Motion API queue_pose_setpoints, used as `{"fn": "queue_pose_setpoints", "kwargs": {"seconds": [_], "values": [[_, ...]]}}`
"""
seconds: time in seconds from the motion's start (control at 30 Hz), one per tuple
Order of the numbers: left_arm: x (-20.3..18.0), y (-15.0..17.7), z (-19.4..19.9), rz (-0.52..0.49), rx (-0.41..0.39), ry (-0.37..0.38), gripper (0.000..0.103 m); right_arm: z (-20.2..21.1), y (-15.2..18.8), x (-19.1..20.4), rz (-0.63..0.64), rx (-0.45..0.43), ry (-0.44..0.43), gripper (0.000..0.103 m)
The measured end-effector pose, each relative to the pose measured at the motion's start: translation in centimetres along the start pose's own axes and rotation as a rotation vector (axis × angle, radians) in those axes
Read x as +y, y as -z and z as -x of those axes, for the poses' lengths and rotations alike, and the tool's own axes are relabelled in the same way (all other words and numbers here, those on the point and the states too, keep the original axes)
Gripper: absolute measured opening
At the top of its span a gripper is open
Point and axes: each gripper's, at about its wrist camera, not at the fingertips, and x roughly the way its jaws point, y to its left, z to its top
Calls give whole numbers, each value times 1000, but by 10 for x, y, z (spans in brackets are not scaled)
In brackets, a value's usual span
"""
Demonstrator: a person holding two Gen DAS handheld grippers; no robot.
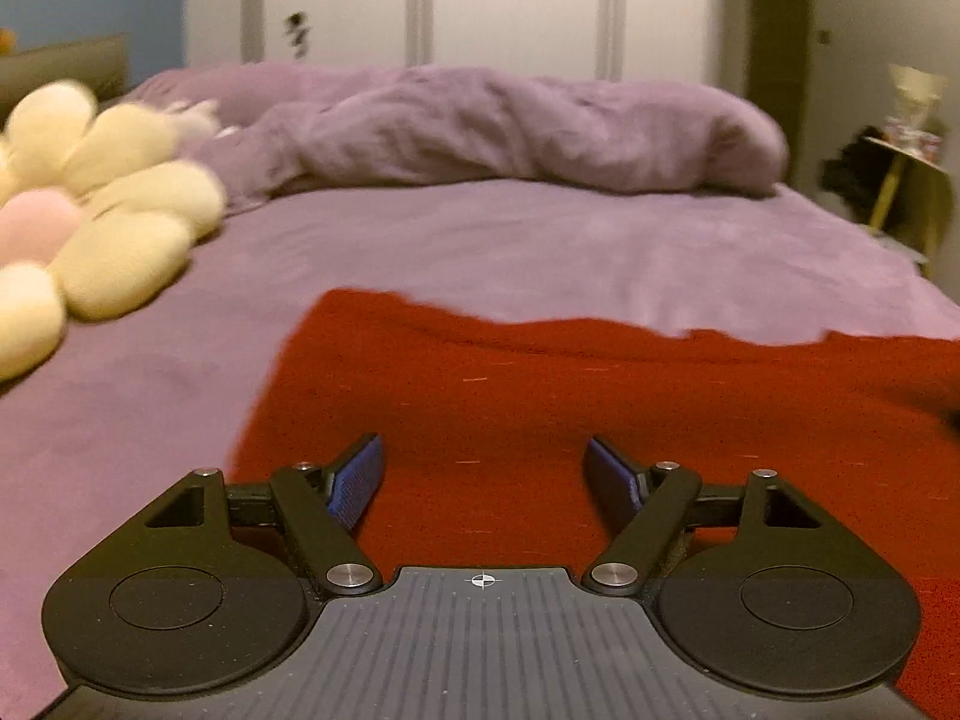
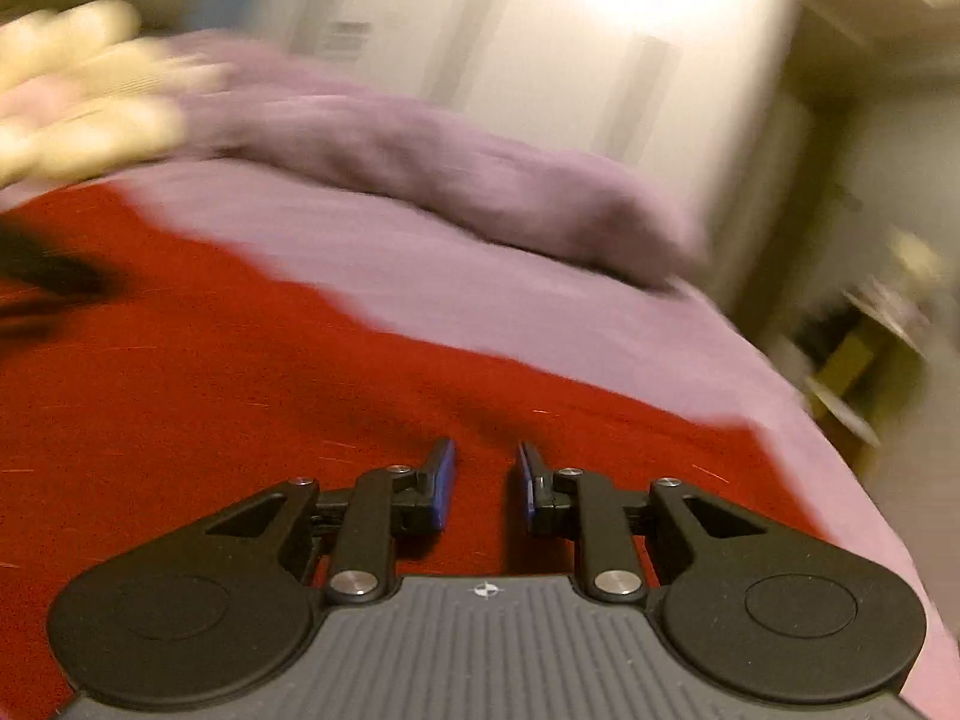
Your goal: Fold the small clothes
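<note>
A red garment [image 1: 540,384] lies spread flat on the purple bed sheet [image 1: 480,240]. My left gripper [image 1: 483,450] hovers low over its left part, jaws wide open with nothing between the blue pads [image 1: 360,480]. In the blurred right wrist view the same red garment [image 2: 240,372] fills the lower left. My right gripper [image 2: 483,456] sits over its right part with a narrow gap between its blue pads [image 2: 443,480]; only flat red cloth shows below the gap, none pinched. A dark blur at the left edge is the left gripper [image 2: 48,276].
A cream and pink plush flower cushion [image 1: 90,216] lies at the bed's left. A bunched purple duvet [image 1: 510,126] runs across the far side. White wardrobe doors [image 1: 510,0] stand behind. A small side table with clutter [image 1: 900,168] is off the bed's right edge.
</note>
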Motion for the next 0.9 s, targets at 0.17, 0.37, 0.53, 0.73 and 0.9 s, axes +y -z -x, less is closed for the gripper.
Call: {"fn": "queue_pose_setpoints", "kwargs": {"seconds": [0.17, 0.37, 0.53, 0.73, 0.9], "values": [[14, 4, 7, 36, 16, -5, 84, -14, 10, -59, -234, 92, 105, 20], [27, 10, 60, 32, 36, 69, 89, 33, 8, -69, -269, 100, -11, 45], [60, 35, 96, 66, 61, 84, 90, 82, 46, -112, -482, 153, -164, 65], [85, 40, 94, 200, 133, 169, 57, 84, 67, -128, -636, 206, -354, 34], [70, 24, 89, 167, 116, 109, 16, 89, 43, -102, -435, 183, -252, 10]]}}
